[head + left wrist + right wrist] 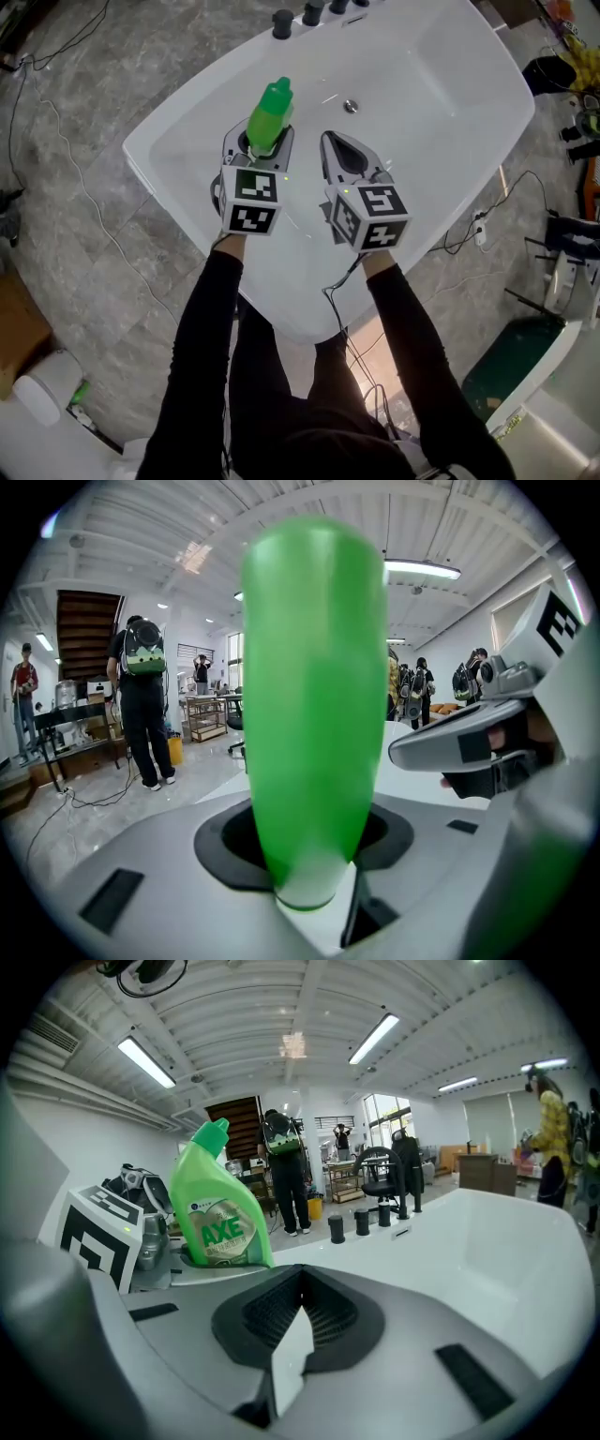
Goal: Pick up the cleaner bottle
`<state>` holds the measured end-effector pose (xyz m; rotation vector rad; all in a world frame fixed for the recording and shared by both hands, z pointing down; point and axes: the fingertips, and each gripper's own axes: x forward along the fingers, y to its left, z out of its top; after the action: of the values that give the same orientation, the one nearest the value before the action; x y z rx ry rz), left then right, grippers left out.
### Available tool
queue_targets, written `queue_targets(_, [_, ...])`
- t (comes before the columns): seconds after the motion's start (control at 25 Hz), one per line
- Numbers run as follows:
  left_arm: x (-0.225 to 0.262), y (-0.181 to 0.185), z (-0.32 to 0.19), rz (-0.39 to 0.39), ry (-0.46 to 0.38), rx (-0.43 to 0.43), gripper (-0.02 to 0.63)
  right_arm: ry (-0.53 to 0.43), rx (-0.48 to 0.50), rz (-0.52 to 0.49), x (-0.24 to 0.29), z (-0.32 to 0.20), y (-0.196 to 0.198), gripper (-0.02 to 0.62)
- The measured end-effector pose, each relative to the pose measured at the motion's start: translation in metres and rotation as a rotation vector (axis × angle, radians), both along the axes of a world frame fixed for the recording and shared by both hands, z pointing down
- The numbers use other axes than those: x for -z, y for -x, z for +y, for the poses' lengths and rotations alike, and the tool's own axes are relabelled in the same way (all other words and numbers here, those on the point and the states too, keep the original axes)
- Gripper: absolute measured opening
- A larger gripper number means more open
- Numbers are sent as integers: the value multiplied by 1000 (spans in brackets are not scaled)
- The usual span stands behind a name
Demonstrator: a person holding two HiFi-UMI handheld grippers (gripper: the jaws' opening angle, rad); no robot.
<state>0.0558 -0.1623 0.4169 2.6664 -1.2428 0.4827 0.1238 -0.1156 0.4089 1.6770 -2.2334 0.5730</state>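
Observation:
My left gripper (pixel 259 142) is shut on a green cleaner bottle (pixel 270 114) and holds it upright above the white bathtub (pixel 450 112). The left gripper view is filled by the bottle (pixel 314 714), which stands between the dark pads of that gripper (pixel 314 860). The right gripper view shows the bottle's label side (pixel 220 1206) at the left, next to the left gripper's marker cube (pixel 98 1232). Just to the right of the bottle hangs my right gripper (pixel 333 145), its jaws together and nothing between them. Its pads meet in its own view (pixel 300 1302).
The tub's drain (pixel 351 106) lies beyond the grippers, and black tap knobs (pixel 309 13) stand on the far rim. Cables (pixel 56 141) trail over the grey floor at the left. A person with a backpack (pixel 145 705) stands in the background, with others further off.

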Motion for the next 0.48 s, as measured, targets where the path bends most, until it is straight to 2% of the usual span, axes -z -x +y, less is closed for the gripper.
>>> queue_targets(0.48, [11,-55,48,-7,0,-93,198,-3,-75,6,15,42,-57,2])
